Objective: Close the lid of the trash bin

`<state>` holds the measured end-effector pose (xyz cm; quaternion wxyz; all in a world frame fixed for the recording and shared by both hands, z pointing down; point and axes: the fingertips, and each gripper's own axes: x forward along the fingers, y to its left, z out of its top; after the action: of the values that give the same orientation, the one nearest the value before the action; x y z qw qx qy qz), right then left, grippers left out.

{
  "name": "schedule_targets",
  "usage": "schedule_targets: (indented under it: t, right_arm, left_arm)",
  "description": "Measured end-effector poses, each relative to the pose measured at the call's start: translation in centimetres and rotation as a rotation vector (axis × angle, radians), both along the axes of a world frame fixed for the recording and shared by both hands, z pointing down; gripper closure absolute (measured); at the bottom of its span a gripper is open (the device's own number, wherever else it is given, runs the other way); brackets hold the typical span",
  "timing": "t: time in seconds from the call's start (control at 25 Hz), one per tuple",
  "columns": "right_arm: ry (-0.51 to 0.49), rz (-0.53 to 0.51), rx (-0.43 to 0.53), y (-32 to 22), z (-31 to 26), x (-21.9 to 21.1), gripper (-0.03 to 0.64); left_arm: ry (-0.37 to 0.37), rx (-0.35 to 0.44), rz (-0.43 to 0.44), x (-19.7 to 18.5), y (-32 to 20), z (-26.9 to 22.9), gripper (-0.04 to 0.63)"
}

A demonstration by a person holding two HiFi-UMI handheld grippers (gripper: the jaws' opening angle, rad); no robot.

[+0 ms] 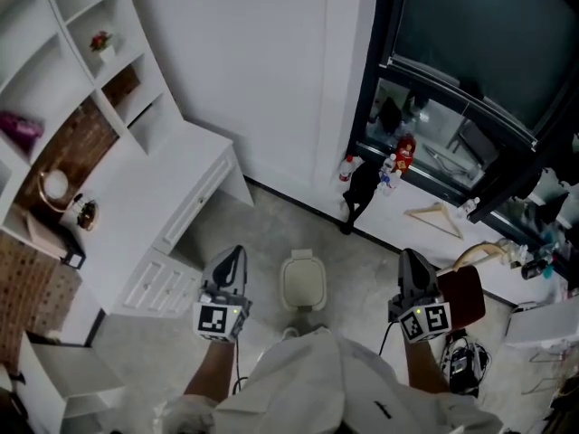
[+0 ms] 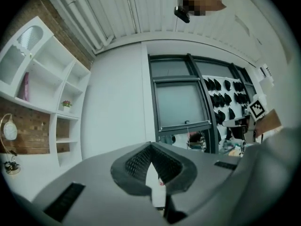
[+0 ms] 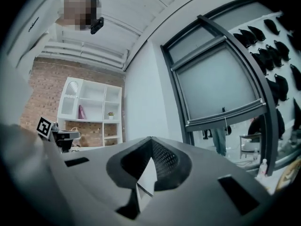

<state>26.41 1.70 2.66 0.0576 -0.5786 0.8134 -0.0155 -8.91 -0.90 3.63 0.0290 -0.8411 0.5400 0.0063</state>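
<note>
Small cream plastic trash bin [image 1: 302, 281], lid down, contents hidden, on grey concrete floor [image 1: 362, 265] nr white desk w/ shelves [image 1: 172, 183]. L gripper [image 1: 237, 250] & R gripper [image 1: 409, 254]: jaws together, empty.

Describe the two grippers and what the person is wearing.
Both the left gripper and the right gripper are dark grey and taper to narrow jaws with mesh-textured inner faces. Each bears black-and-white square markers at its base. The person wears a loose white top.
</note>
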Motion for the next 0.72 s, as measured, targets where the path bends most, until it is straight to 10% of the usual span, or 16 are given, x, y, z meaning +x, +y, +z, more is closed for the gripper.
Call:
schedule_targets:
  t: [0.72]
  right_arm:
    - [-0.027, 0.075, -0.006, 0.3, -0.1, 2.4, 0.598]
  left_arm:
    - [0.073, -0.003, -0.015, -0.9, -0.8, -0.2, 0.571]
